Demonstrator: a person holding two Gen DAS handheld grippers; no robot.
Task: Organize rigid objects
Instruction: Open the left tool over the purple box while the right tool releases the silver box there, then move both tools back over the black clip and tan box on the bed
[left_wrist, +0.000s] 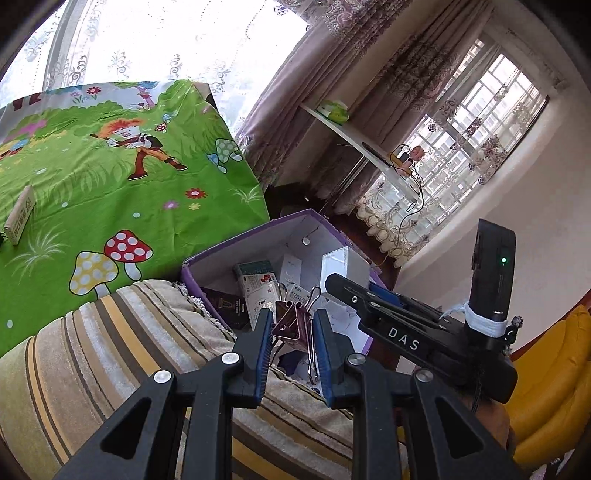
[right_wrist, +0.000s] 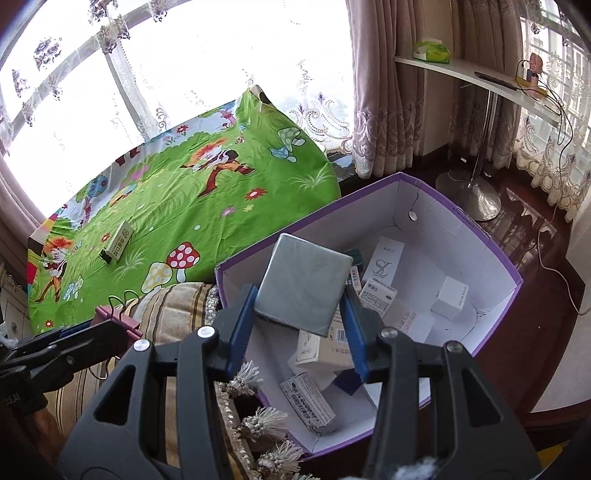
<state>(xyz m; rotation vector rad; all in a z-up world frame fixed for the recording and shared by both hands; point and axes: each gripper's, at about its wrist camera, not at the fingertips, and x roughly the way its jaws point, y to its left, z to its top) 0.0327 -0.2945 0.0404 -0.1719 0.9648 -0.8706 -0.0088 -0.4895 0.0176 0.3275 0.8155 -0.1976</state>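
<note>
On the far left, the table (right_wrist: 177, 206) under its green cartoon cloth carries a small tan carton (right_wrist: 121, 240) with a dark binder clip (right_wrist: 105, 255) just beside it, both well apart from either claw. Nearer, a striped cushion (left_wrist: 110, 354) lies between the table and the purple box (right_wrist: 495, 258), touching the box's near wall. The left claw (left_wrist: 292, 334) hovers over the cushion's edge at the box's rim, its blue pads clamped on a pink binder clip (left_wrist: 290, 321); the clip sits upright between the fingers, with its wire handles sticking out past them. To the right, the right claw (right_wrist: 301, 295) hangs above the open box, gripping a grey square box (right_wrist: 304, 284) by two opposite sides; the box tilts with its broad face toward the camera and stands clear of the cartons below. Inside the purple box lie several small cartons, among them a white one marked SL (right_wrist: 384, 264) near the far wall and a small white cube (right_wrist: 448, 297) toward the right wall.
</note>
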